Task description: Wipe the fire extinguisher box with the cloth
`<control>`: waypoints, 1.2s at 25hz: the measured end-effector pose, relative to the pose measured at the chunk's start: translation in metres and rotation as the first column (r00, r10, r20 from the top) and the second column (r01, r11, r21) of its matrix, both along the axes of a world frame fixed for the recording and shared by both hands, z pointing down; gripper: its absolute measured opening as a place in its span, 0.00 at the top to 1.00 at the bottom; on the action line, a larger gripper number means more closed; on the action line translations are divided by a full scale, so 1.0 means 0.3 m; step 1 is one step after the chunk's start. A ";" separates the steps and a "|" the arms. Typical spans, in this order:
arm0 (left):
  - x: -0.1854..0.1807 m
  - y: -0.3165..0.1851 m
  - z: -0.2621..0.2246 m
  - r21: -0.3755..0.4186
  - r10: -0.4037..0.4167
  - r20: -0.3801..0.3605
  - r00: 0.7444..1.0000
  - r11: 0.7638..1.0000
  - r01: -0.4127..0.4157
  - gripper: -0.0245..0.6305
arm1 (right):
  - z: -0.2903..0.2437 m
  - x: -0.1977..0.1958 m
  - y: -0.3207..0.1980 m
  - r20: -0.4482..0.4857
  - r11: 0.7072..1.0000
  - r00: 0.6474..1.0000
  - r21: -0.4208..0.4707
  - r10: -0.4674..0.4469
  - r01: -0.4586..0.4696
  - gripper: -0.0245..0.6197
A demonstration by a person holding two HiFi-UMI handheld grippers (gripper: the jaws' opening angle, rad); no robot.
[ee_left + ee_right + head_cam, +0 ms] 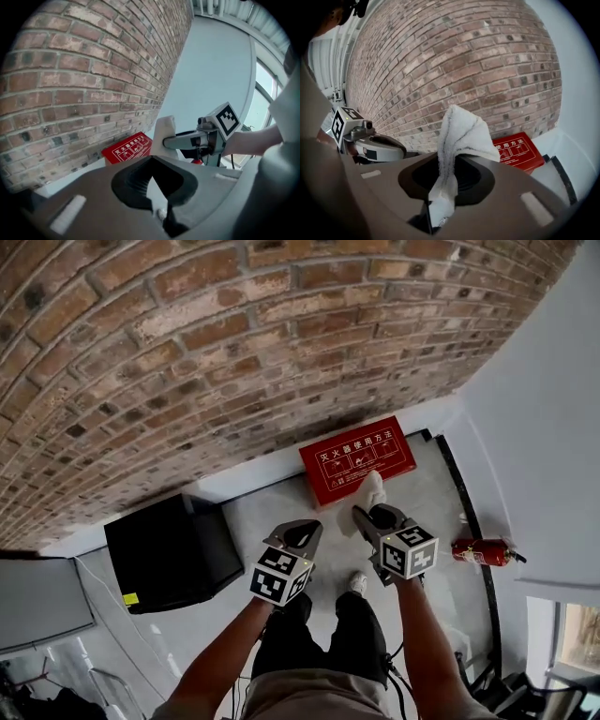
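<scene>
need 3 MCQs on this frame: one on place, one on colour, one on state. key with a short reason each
1. The red box sits:
A) on a table
B) on the floor against the brick wall
C) on a shelf

2. The cloth is:
A) white
B) blue
C) green

3. The right claw is:
A) open and empty
B) shut on a bottle
C) shut on the cloth

Key:
1 B, the head view shows it at the wall's foot.
2 A, it is plainly white in both gripper views.
3 C, the right gripper view shows the cloth pinched between its jaws.

Open floor [272,512] before red box [358,461], black cabinet [173,552] at left, extinguisher [483,551] lying right, brick wall [234,352] behind.
</scene>
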State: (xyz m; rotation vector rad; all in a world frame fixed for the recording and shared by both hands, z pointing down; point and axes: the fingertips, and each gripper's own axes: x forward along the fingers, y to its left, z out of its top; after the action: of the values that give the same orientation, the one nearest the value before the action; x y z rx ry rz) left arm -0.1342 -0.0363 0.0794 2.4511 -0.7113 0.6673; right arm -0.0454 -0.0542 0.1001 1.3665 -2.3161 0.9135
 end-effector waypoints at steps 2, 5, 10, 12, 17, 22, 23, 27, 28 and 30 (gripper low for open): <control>-0.006 -0.034 0.093 -0.036 -0.029 0.025 0.999 0.999 0.030 0.96 | 0.119 -0.042 -0.055 0.020 0.997 0.998 -0.041 -0.059 0.059 0.80; 0.008 -0.084 0.225 -0.074 -0.074 0.050 0.996 0.994 0.077 0.96 | 0.292 -0.096 -0.137 0.061 0.985 0.988 -0.083 -0.145 0.150 0.81; 0.033 -0.174 0.390 -0.102 -0.183 0.096 0.979 0.976 0.192 0.96 | 0.482 -0.156 -0.249 0.149 0.956 0.955 -0.109 -0.256 0.274 0.81; 0.041 -0.198 0.430 -0.109 -0.209 0.117 0.971 0.969 0.222 0.96 | 0.534 -0.181 -0.281 0.174 0.939 0.941 -0.140 -0.290 0.315 0.81; 0.078 -0.219 0.466 -0.128 -0.248 0.137 0.959 0.956 0.265 0.96 | 0.675 -0.147 -0.308 0.163 0.893 0.943 -0.308 -0.292 0.329 0.81; 0.166 -0.226 0.498 -0.151 -0.230 0.145 0.962 0.956 0.252 0.96 | 0.699 0.016 -0.315 0.130 0.876 0.946 -0.358 -0.296 0.323 0.81; 0.192 -0.229 0.503 -0.155 -0.222 0.143 0.964 0.957 0.244 0.96 | 0.702 0.064 -0.317 0.124 0.877 0.949 -0.362 -0.290 0.316 0.80; 0.303 -0.241 0.511 -0.160 -0.181 0.130 0.975 0.967 0.200 0.96 | 0.708 0.291 -0.334 0.072 0.894 0.966 -0.367 -0.247 0.256 0.80; 0.326 -0.242 0.512 -0.162 -0.170 0.127 0.977 0.968 0.189 0.96 | 0.709 0.350 -0.340 0.059 0.900 0.972 -0.367 -0.229 0.235 0.80; 0.363 -0.244 0.514 -0.165 -0.150 0.125 0.981 0.972 0.169 0.96 | 0.708 0.472 -0.352 0.027 0.911 0.982 -0.368 -0.187 0.184 0.80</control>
State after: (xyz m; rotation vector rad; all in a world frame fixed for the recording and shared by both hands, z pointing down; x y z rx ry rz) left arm -0.0253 -0.1094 0.2335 2.1843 -0.8467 0.7741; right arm 0.0961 -0.1599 0.3125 0.9751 -2.0832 1.2024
